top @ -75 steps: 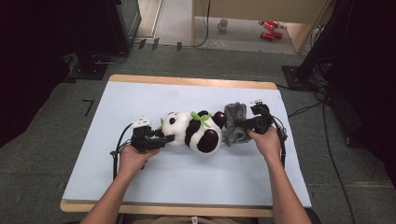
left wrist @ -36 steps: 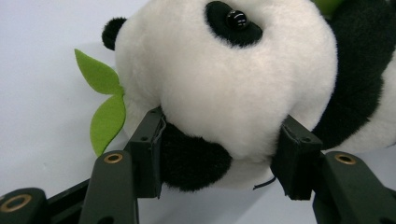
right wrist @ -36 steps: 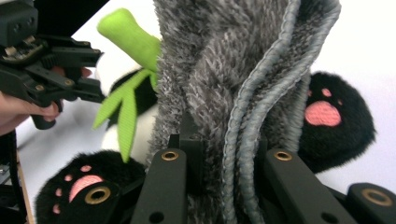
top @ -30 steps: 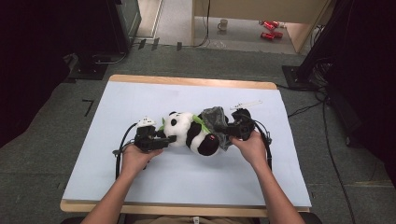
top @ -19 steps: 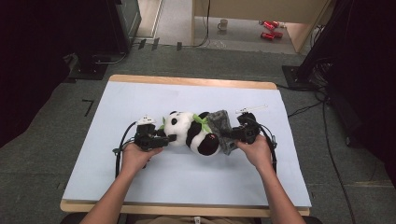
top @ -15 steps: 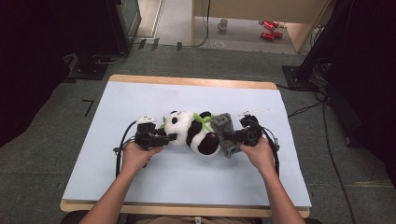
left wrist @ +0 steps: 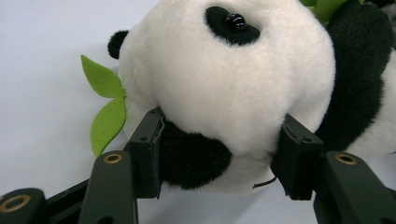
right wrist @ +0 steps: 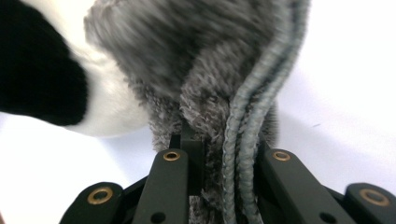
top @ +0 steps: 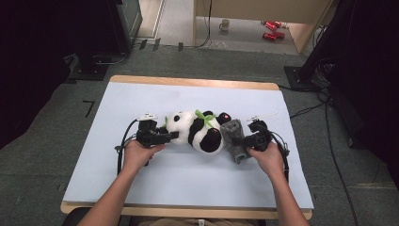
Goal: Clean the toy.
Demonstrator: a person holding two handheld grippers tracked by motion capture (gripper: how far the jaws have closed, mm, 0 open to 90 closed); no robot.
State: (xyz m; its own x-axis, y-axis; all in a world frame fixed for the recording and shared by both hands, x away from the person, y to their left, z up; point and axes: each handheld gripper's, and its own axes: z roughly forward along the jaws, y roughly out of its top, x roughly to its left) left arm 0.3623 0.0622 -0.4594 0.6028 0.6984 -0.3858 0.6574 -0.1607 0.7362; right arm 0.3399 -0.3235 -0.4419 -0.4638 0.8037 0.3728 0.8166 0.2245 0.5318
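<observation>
Two claws on tabletop (top: 141,188); left claw (top: 171,136) clamps panda (top: 197,132) by the head at mid-tabletop; just right, grey cloth (top: 234,136) against panda's rear, pinched tight in right claw (top: 241,141).

Blk/wht panda (top: 200,132), green leaves (left wrist: 106,105), grey fuzzy cloth (top: 234,137), pale blue mat (top: 188,174)

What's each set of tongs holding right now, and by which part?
Left tongs clamp the plush panda by the lower part of its head. Right tongs are shut on the grey fuzzy cloth, pinching a bunched fold with its stitched edge.
</observation>
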